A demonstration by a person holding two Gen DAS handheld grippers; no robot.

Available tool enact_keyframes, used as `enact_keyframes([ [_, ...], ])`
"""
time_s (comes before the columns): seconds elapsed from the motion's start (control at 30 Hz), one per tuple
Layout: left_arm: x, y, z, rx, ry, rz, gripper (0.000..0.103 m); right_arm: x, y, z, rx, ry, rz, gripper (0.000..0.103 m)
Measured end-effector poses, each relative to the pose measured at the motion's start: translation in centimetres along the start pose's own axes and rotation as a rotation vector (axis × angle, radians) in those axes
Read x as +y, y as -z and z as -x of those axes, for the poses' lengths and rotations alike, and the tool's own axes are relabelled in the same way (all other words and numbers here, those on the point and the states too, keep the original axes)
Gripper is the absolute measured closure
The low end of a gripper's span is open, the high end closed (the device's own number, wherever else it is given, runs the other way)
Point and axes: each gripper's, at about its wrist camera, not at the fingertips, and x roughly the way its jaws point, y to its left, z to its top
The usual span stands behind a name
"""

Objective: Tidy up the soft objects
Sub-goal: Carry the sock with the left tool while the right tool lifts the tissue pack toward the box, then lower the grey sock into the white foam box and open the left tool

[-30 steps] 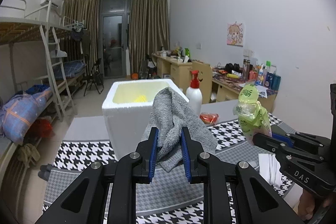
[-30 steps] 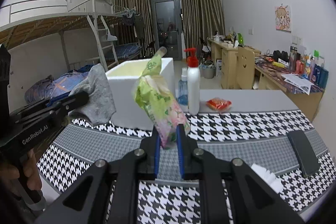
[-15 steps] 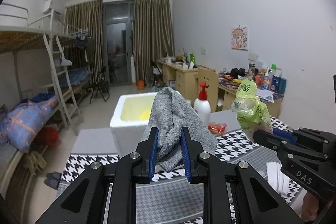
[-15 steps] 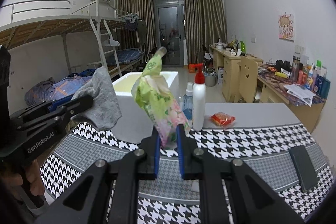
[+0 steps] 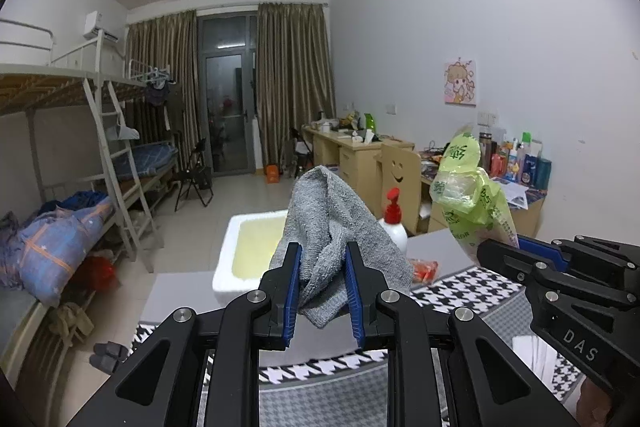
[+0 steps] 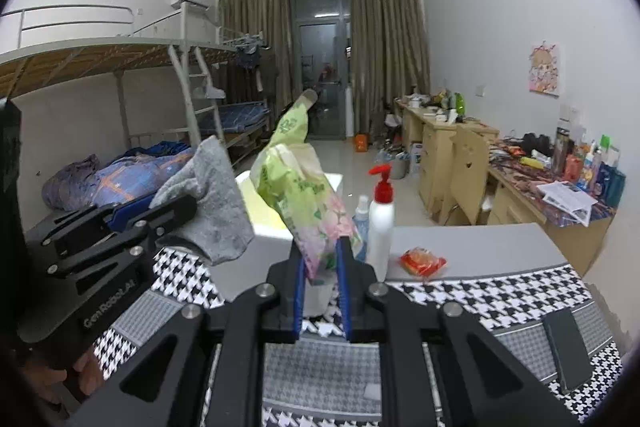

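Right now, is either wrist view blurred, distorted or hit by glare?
Left wrist view: strong fisheye bending with dark corners, the grey towel sharp, no glare. Right wrist view: the same curvature and vignette, the green tissue pack clear, the wall poster soft; dim, even ceiling light in both.

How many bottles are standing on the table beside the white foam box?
2: a white pump bottle with a red top, and a smaller clear spray bottle just left of it, partly hidden behind the green tissue pack.

Left tongs (image 5: 322, 281) and right tongs (image 6: 320, 287) both clamped (held aloft, side by side).
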Motion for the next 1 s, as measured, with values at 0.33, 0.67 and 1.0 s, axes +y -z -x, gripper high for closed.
enact_keyframes([
  [0.33,1.2,-1.7,-2.9,0.030,-0.028,0.028,0.080,0.1,-1.4,-1.6,0.024,-0.006,-0.003,0.085],
  [0.67,1.2,-2.0,-5.3,0.061,-0.049,0.040,0.080,0.8,-2.5,-3.5,0.040,-0.019,0.016,0.085],
  [1.0,1.9,-2.8,-8.1,0.100,-0.042,0.052,0.080,-0.1,-3.1,-5.7,0.094,-0.033,-0.003,0.085],
])
